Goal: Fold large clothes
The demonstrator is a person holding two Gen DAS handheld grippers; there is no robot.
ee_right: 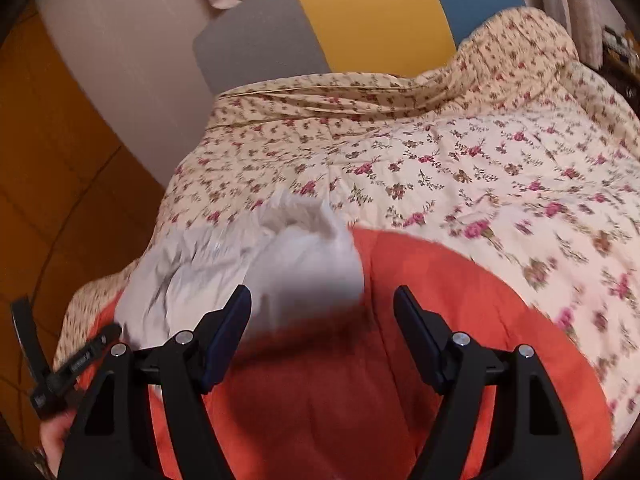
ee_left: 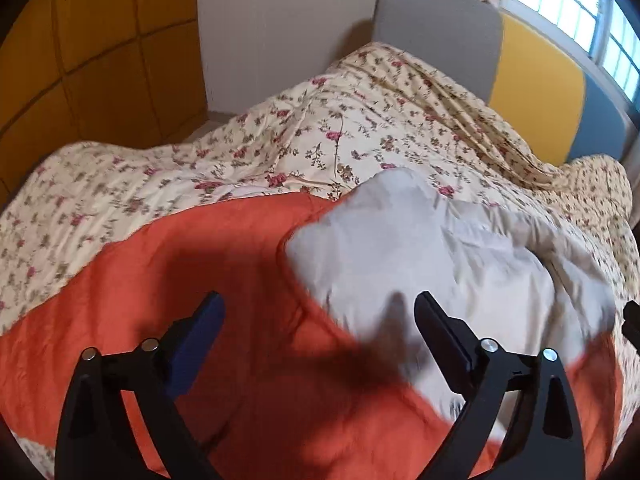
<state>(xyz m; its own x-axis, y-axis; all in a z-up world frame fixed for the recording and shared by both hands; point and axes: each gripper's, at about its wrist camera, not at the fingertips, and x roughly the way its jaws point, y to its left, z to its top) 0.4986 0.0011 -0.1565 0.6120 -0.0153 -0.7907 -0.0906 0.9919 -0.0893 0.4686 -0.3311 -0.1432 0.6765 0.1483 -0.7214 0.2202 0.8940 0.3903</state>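
A pale grey-white garment (ee_left: 432,248) lies crumpled on an orange cloth (ee_left: 200,264) spread over the bed. My left gripper (ee_left: 320,306) hovers open above the line where the garment's edge meets the orange cloth, with nothing pinched between its fingers. In the right wrist view the same garment (ee_right: 280,256) is blurred and sits left of centre on the orange cloth (ee_right: 460,288). My right gripper (ee_right: 323,298) is open over the garment's near edge, its pads apart from the fabric. A black part of the left gripper's body (ee_right: 68,364) shows at the left edge.
A cream floral quilt (ee_left: 320,132) covers the bed beyond and around the orange cloth. Behind it stands a headboard with grey (ee_left: 436,20), yellow (ee_left: 536,92) and blue panels. Orange-brown panelling (ee_left: 80,60) is on the left, and a window (ee_left: 592,8) at the far right.
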